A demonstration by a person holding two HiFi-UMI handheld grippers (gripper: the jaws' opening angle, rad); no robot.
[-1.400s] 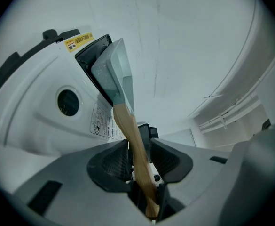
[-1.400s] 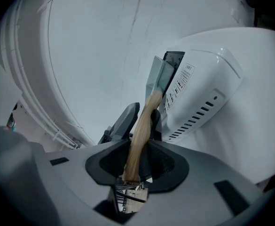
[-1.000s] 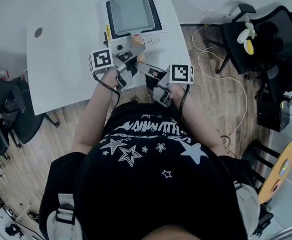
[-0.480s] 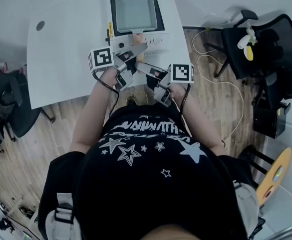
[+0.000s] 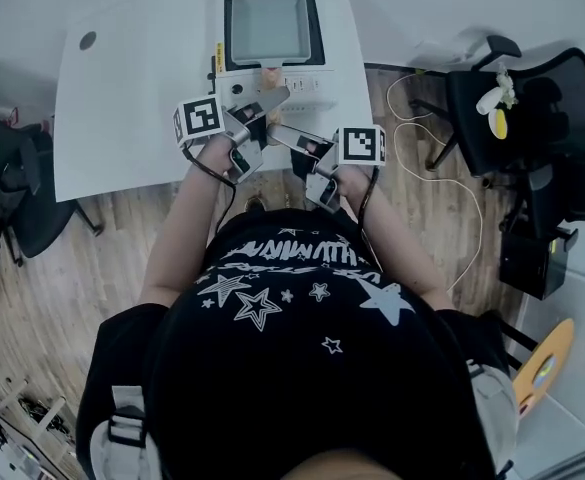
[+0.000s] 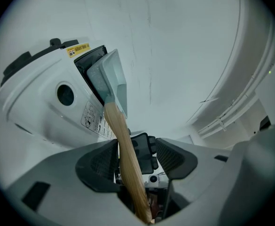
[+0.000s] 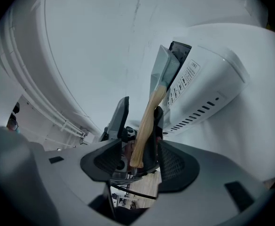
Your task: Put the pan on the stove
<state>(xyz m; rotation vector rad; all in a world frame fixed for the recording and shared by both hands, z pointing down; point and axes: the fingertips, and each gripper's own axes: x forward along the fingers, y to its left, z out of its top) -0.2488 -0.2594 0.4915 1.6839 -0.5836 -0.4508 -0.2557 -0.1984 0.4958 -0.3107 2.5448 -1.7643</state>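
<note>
Releasing the pan is the step in hand, as I judge it. The square grey metal pan (image 5: 269, 25) with its pale wooden handle (image 6: 123, 140) sits on the black cooking plate of the white boxy stove (image 5: 307, 83), which stands on the white worktop (image 5: 132, 98). The handle projects past the stove's front panel toward me.

1. Left gripper (image 6: 138, 160): my jaws are opening. The handle runs between them, close against one pad and clear of the other. Finish spreading before any retreat, so that no pad drags the wood.
2. Right gripper (image 7: 139, 161): my jaws stand spread, with the handle's end between them and a gap at each side. Nothing is pinched.
3. Withdraw both grippers straight back along the handle's line, away from the stove, never sideways. A sideways pull would likely swing the pan off the plate.
4. Confirm afterwards that the pan lies flat within the stove's black plate.
</note>
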